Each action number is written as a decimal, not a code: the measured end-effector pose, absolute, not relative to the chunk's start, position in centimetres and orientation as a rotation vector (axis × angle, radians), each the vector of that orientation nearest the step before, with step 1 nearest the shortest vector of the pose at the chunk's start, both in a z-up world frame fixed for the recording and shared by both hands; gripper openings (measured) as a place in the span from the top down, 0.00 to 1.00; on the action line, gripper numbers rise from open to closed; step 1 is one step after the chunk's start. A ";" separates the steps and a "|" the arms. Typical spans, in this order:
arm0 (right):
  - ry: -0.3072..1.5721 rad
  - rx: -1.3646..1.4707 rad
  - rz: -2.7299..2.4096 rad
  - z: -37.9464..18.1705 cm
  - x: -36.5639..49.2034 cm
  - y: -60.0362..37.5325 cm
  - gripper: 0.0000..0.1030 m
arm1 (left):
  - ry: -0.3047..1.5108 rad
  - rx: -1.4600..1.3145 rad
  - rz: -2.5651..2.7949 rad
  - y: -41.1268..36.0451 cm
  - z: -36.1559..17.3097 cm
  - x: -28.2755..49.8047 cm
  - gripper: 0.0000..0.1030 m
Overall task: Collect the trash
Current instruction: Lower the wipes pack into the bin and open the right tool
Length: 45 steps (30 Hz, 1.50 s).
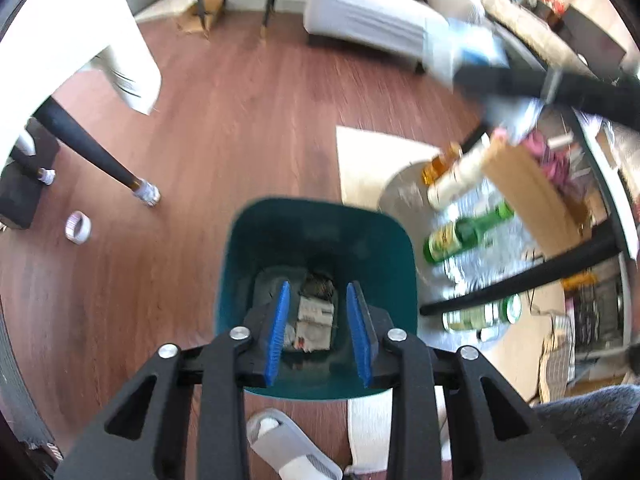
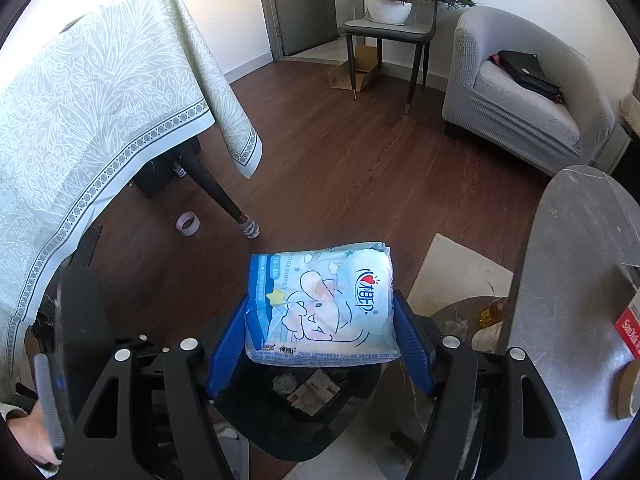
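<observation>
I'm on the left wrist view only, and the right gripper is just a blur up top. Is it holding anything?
Observer: Yes, the right gripper is clamped on a blue-and-white tissue pack.
Operator: Is it lined up with the bin?
Observer: In its own view, the bin shows directly below the pack.
Operator: Anything on that chair by the wall?
Observer: A potted plant sits on the chair.

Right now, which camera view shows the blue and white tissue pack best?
The right wrist view. There the tissue pack is sharp and centered, held between the blue pads of the right tool above the bin. In the left wrist view the tissue pack is only a blurred patch at the upper right.
</observation>
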State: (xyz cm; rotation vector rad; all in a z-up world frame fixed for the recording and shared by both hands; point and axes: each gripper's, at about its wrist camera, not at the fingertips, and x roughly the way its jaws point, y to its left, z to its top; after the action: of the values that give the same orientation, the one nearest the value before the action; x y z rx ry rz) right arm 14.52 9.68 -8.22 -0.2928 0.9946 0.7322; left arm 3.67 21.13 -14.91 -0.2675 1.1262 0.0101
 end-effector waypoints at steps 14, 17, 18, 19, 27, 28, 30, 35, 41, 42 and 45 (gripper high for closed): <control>1.189 -0.385 0.744 -17.6 14.5 12.1 0.32 | 0.900 -0.337 0.078 24.8 -6.6 2.8 0.89; 1.232 -0.409 0.749 -19.7 14.0 12.6 0.32 | 0.893 -0.326 0.074 24.7 -5.9 2.7 0.91; 1.248 -0.411 0.754 -20.4 13.9 12.7 0.32 | 0.892 -0.323 0.070 24.4 -5.8 2.7 0.91; 1.269 -0.418 0.759 -21.2 13.8 12.8 0.32 | 0.891 -0.321 0.066 24.4 -5.6 2.8 0.92; 1.396 -0.525 0.770 -26.9 11.7 13.2 0.32 | 0.867 -0.318 0.057 23.6 -4.1 2.8 0.92; 1.404 -0.541 0.769 -27.5 11.5 13.3 0.32 | 0.862 -0.318 0.053 23.4 -3.9 2.8 0.92; 1.405 -0.570 0.767 -28.2 11.0 13.4 0.31 | 0.847 -0.311 0.041 22.9 -3.3 2.8 0.92; 1.410 -0.589 0.771 -28.9 10.8 12.8 0.30 | 0.828 -0.289 0.022 21.6 -2.5 3.2 0.92; 1.401 -0.603 0.803 -28.3 10.0 12.6 0.27 | 0.811 -0.302 0.018 21.2 -1.7 3.5 0.92; 1.394 -0.603 0.812 -27.9 9.8 12.5 0.26 | 0.808 -0.304 0.017 21.1 -1.6 3.5 0.92; 1.370 -0.606 0.825 -27.0 9.6 12.2 0.26 | 0.798 -0.312 0.016 20.9 -1.2 3.6 0.92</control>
State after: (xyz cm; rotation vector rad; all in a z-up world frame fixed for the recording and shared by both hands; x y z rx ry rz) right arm 9.55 12.19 -27.01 -0.6061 1.3695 0.8247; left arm 3.62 20.87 -1.24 -0.3116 0.7984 0.0163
